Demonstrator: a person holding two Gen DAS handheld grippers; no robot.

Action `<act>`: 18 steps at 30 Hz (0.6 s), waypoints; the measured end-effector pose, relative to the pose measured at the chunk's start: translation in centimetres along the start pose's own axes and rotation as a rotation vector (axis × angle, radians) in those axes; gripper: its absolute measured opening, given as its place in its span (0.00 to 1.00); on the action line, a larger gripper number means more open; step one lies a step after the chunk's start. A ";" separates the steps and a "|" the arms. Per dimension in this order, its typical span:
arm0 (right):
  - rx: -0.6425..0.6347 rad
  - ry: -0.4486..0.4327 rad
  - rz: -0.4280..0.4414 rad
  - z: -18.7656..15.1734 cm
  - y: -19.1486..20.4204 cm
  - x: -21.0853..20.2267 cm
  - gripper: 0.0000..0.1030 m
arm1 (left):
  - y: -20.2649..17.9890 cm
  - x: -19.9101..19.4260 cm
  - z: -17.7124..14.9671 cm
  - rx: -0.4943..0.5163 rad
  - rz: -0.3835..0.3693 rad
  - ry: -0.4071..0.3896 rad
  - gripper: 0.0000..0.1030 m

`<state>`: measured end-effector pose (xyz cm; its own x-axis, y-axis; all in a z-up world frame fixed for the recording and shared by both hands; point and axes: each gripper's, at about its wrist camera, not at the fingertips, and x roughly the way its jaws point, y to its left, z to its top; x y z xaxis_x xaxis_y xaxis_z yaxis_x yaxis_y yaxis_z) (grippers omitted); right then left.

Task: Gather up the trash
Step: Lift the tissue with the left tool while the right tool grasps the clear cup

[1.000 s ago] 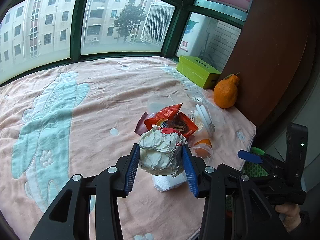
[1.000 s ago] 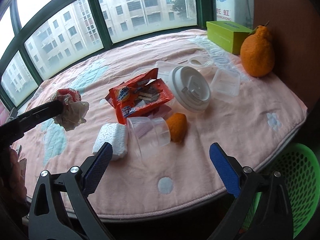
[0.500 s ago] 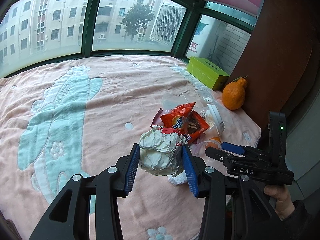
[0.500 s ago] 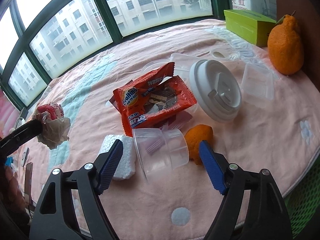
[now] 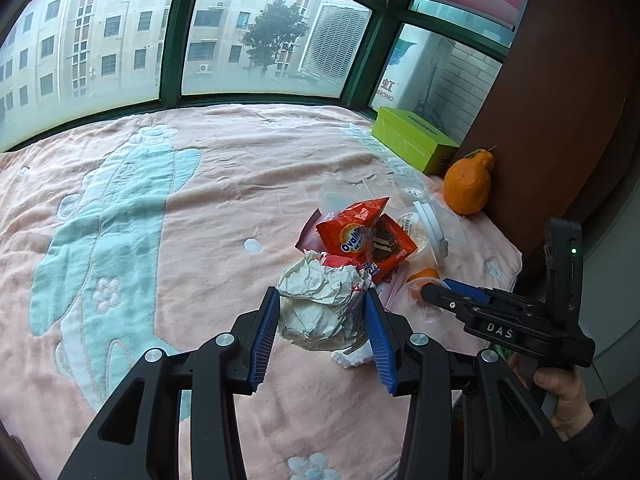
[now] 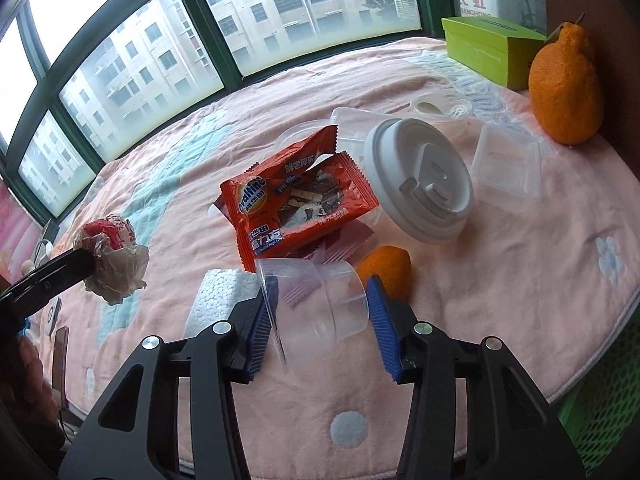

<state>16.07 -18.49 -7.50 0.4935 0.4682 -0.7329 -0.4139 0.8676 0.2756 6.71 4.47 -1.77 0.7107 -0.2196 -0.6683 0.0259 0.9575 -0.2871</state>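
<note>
Trash is mostly bunched near the right edge of the pink blanket with pale blue patterns (image 6: 560, 248), which covers the whole surface by the window. Left gripper (image 5: 322, 338) has its blue pads clamped on a crumpled ball of white paper wrapper with a bit of red print (image 5: 320, 308), held up off the blanket. Right gripper (image 6: 320, 320) has just been closing its jaws around a clear plastic cup lying on its side (image 6: 316, 304); the pads sit right against the cup's rim and base, so it looks gripped, though the cup is on the blanket yet.

Just beside the cup: a white block of styrofoam (image 6: 220, 300) on the window-left side and a piece of orange peel (image 6: 386, 270) on the other. Behind it lies an orange Ovaltine snack wrapper (image 6: 292, 204), then a white plastic drink lid (image 6: 420, 184) and a clear square plastic tub (image 6: 506, 164). Far right corner has a whole bumpy orange fruit (image 6: 566, 80) next to a lime green box (image 6: 488, 48). A green mesh basket (image 6: 600, 412) sits below the blanket's near right edge.
</note>
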 end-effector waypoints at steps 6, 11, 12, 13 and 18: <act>0.053 -0.020 0.002 -0.5 -1.1 -2.3 0.24 | -1.6 0.1 0.3 0.032 -0.029 0.000 0.41; 0.063 -0.002 -0.031 -1.3 -2.0 -2.1 0.17 | -3.2 0.3 0.4 0.047 -0.048 0.001 0.41; 0.070 -0.003 -0.029 -1.4 -2.2 -2.1 0.16 | -3.5 0.3 0.3 0.054 -0.048 0.000 0.41; 0.075 -0.006 -0.030 -1.6 -2.3 -2.2 0.15 | -3.7 0.2 0.3 0.061 -0.048 0.000 0.41; 0.094 -0.010 -0.043 -1.9 -2.4 -2.8 0.17 | -3.9 -0.1 0.3 0.070 -0.041 -0.004 0.41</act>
<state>14.24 -22.23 -7.26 0.5173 0.4316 -0.7390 -0.3191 0.8985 0.3015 6.76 0.79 -0.35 0.7110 -0.2587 -0.6539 0.1044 0.9584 -0.2657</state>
